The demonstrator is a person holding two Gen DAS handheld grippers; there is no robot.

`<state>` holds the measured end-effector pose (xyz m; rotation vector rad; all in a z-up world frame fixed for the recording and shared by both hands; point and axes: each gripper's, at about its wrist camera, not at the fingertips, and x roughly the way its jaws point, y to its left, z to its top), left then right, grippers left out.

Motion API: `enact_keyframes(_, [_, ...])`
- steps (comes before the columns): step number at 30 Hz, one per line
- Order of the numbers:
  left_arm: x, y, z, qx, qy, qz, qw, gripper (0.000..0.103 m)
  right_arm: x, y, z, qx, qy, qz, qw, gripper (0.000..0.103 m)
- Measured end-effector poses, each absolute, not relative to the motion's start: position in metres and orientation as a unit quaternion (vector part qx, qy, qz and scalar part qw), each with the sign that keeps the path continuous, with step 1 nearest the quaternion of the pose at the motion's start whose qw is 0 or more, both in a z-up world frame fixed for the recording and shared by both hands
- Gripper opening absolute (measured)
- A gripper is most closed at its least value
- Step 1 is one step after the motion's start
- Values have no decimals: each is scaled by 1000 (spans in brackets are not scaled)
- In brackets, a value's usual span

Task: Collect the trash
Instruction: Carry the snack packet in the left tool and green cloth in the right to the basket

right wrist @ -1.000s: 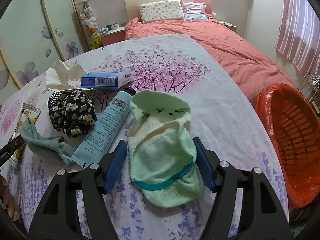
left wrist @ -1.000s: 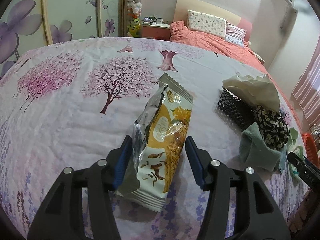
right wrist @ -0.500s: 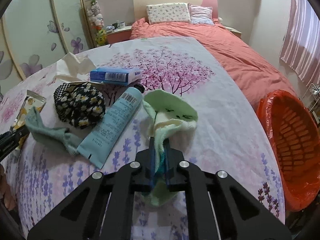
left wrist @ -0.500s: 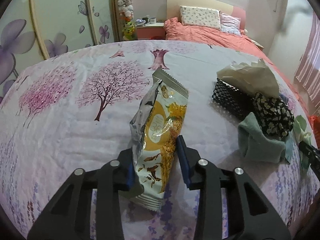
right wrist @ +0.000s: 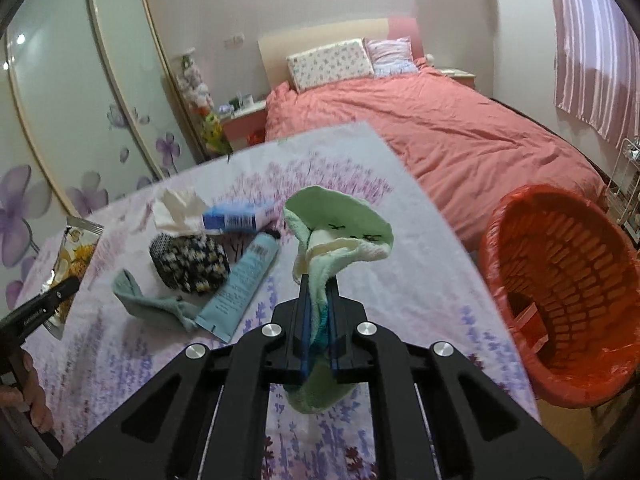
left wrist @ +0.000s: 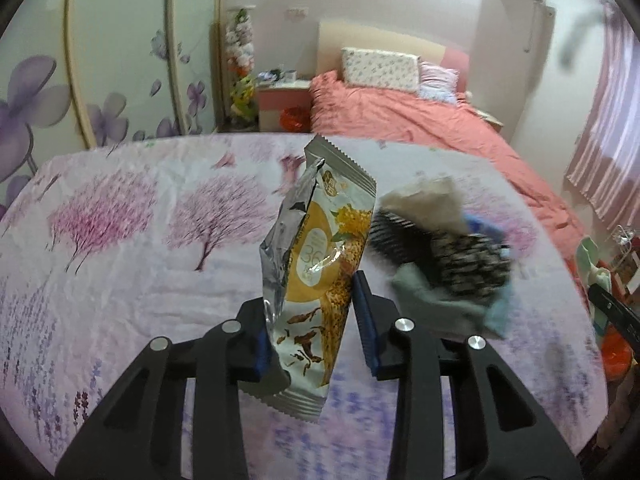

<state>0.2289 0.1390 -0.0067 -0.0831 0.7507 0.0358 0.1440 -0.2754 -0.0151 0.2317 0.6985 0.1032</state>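
The left claw (left wrist: 316, 316) is clenched on a snack wrapper (left wrist: 320, 276), its blue pads pressing the packet's lower half from both sides; the jaws were closing within the last second and have settled on it. The wrapper stands nearly upright, clear of the worktop (left wrist: 120, 280) with its pink tree cloth, its torn silver edge pointing to 12 o'clock.

The right claw (right wrist: 320, 320) is clamped tight on a pale green sock (right wrist: 340, 236), the fabric bunched between the pads; the cuff flops open above them and the toe hangs below, off the cloth.

On the worktop at 10 o'clock from the right claw lie a light blue tube (right wrist: 240, 288), a black floral bundle (right wrist: 192, 260), a grey-green sock (right wrist: 148, 304), a crumpled white tissue (right wrist: 176, 208) and a blue box (right wrist: 232, 220). The tube's cap points toward the box and its crimped end seems to overlap the grey-green sock, though blur makes that uncertain.

An orange basket (right wrist: 560, 280) lined with a red bag sits beyond the worktop edge at 3 o'clock. A bed with a coral cover (right wrist: 440, 132) lies behind.
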Motion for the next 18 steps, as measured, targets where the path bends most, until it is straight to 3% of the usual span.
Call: enact_keyframes(18, [193,-22,45,-11,317,-158,935,35,87,-370,25,151,244,-28,958,7])
